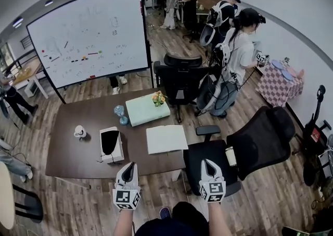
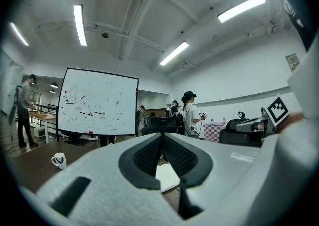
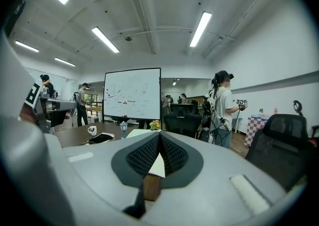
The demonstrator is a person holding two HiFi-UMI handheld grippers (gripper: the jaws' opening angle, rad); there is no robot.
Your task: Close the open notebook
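A: Claw state?

B: The left grey two-jaw gripper (image 1: 129,167) is being held clenched, pads tip to tip, with nothing being gripped. The same is being seen on the right grey two-jaw gripper (image 1: 206,163): clenched, empty.

A: Notebook?

B: The open white-paged notebook (image 1: 166,139) is being left flat, pages up, on the dark brown wooden table (image 1: 73,162), close to the near edge. It is sitting at 1 o'clock from the left gripper and 11 o'clock from the right. No contact is being made; both grippers are being held off the table edge, apart from it.

A: Why that pose?

B: Judgement: both are being aimed at it. In each gripper view the white page is being framed just under the closed tips (image 2: 167,176) (image 3: 158,166). Closed tips are probably being kept for sliding under a cover and flipping it, not pinching.

A: Clutter?

B: A pale green rectangular box (image 1: 147,109) is being kept just beyond the notebook at 12 o'clock. A white carton with a black insert (image 1: 111,145) is sitting near it at 9 o'clock. A black mesh office chair (image 1: 260,141) is being parked at 4 o'clock, and the right approach may be crowded by it.
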